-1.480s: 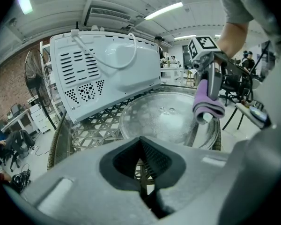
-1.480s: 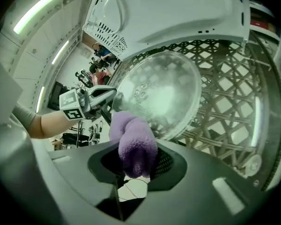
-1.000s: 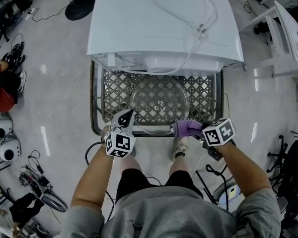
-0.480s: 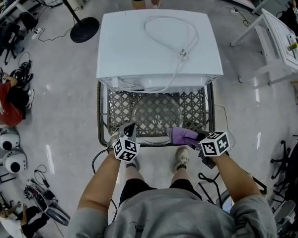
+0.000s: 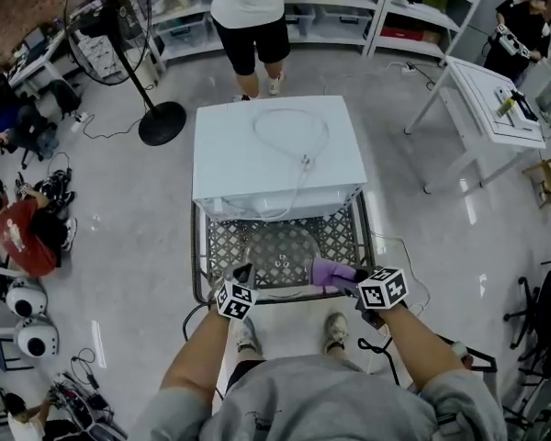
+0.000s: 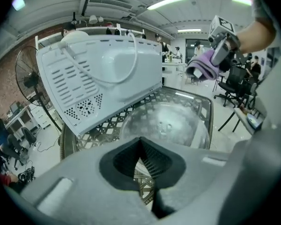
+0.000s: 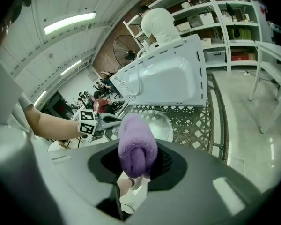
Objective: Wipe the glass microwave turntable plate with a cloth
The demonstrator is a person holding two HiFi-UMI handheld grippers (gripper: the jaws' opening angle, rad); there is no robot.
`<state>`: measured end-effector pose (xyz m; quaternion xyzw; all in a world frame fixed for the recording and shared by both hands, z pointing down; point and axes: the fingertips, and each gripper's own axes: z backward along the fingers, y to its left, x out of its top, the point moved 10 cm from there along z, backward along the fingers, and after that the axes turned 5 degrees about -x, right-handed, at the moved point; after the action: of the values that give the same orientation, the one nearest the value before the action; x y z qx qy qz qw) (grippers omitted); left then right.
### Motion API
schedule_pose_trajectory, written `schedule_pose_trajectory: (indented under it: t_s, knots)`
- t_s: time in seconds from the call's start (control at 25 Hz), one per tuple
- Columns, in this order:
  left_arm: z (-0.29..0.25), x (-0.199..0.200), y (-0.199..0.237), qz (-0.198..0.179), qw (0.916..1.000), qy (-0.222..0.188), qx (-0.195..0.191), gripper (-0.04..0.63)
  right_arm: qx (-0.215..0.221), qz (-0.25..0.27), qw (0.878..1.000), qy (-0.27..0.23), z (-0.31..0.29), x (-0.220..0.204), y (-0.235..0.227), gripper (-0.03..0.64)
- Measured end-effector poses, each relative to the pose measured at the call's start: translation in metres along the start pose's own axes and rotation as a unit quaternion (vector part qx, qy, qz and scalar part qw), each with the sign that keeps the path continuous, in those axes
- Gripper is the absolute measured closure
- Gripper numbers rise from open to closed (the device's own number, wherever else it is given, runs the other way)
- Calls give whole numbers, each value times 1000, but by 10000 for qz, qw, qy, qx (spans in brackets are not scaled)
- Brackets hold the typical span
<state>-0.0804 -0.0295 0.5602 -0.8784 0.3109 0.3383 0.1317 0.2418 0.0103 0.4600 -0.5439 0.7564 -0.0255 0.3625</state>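
The clear glass turntable plate lies flat on a metal lattice table, just in front of a white microwave. My left gripper is at the plate's front-left rim with its jaws shut tip to tip; I cannot tell whether it touches the glass. In the left gripper view the plate sits just beyond the left gripper. My right gripper is shut on a purple cloth at the plate's front-right rim, over the table's front edge. The cloth bulges from the right gripper.
A white cord lies on the microwave's top. A person stands behind it by the shelves. A floor fan's base is at the back left and a white table at the right. My feet are under the lattice table's front edge.
The head view has lifted and pulled back, so more of the room and a standing person show. Both grippers stay at the plate's front rim, the right one still holding the cloth.
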Motion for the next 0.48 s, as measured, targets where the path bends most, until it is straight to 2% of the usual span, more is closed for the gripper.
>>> schedule_pose_trajectory:
  t_s: [0.24,0.48]
  knots:
    - [57,58,1,114,9960,-888,22,598,-263,437,9974,-500,35,27,4,502]
    - [121,94,6,544,9835,-1726,68,598,-449,921,9885,-1109,66,59,12,502]
